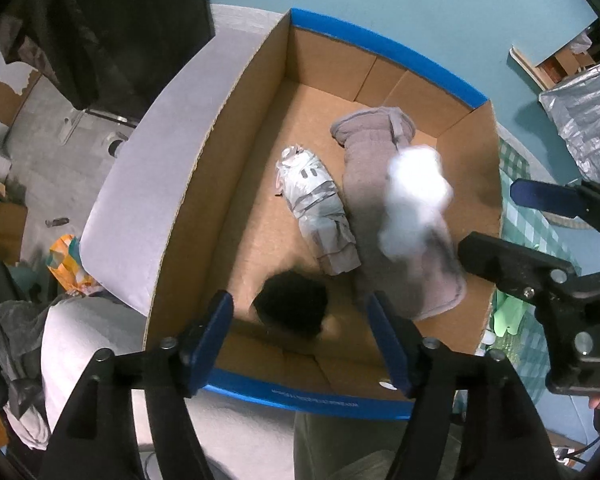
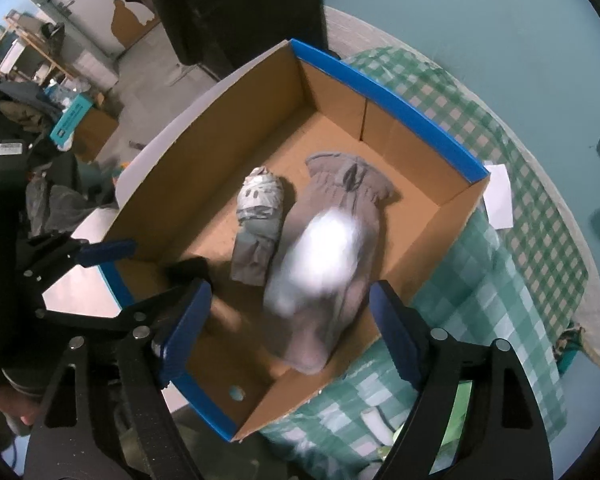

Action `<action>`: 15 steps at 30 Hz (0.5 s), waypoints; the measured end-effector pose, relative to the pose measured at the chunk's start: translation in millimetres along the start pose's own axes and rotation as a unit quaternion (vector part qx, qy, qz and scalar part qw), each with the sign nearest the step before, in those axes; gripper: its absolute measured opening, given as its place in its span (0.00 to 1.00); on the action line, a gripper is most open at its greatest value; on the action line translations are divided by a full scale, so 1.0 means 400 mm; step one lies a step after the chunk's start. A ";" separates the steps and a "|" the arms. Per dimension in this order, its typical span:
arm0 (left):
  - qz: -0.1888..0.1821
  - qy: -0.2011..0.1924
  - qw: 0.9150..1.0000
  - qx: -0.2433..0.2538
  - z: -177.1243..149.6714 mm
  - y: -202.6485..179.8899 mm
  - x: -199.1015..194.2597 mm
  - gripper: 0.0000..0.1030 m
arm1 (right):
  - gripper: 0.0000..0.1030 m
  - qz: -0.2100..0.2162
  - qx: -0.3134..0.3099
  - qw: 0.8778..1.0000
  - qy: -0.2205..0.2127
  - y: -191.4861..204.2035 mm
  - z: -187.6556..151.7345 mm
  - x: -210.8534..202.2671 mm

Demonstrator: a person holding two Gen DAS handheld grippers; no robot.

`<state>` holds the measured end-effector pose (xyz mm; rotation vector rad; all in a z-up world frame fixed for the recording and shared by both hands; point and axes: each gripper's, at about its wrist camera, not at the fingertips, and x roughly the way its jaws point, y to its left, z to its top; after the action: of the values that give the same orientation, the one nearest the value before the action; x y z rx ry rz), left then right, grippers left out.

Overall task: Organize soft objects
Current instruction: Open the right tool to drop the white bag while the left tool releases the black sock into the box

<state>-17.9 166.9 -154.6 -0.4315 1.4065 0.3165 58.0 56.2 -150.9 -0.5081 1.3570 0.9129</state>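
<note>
Both the left gripper [image 1: 300, 336] and right gripper [image 2: 290, 334] are hanging released over the cardboard box [image 1: 220, 152], where a blurred white soft object [image 2: 324, 256] is dropping just ahead, possibly bouncing off the grey roll [image 1: 364, 184].

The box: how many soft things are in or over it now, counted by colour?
Grey: 1, the towel lying on the box floor.
Grey-and-white: 1, the patterned roll beside the towel.
White: 1, a blurred white item over the towel.
Black: 1, a blurred black item near the front wall.
Total: 4
</note>
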 end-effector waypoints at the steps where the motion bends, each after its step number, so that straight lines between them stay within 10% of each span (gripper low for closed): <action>1: 0.000 -0.003 1.000 0.000 -0.001 -0.001 -0.004 0.71 | 0.80 0.001 0.002 1.000 0.000 -0.003 0.000 -0.002; 15: -0.004 -0.030 0.999 0.015 -0.020 -0.058 -0.072 0.73 | 0.80 -0.003 0.023 0.999 -0.026 -0.046 -0.059 -0.079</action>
<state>-18.3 144.0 -124.6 -0.4007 1.3481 0.2996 59.6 19.2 -128.2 -0.4500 1.3254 0.8836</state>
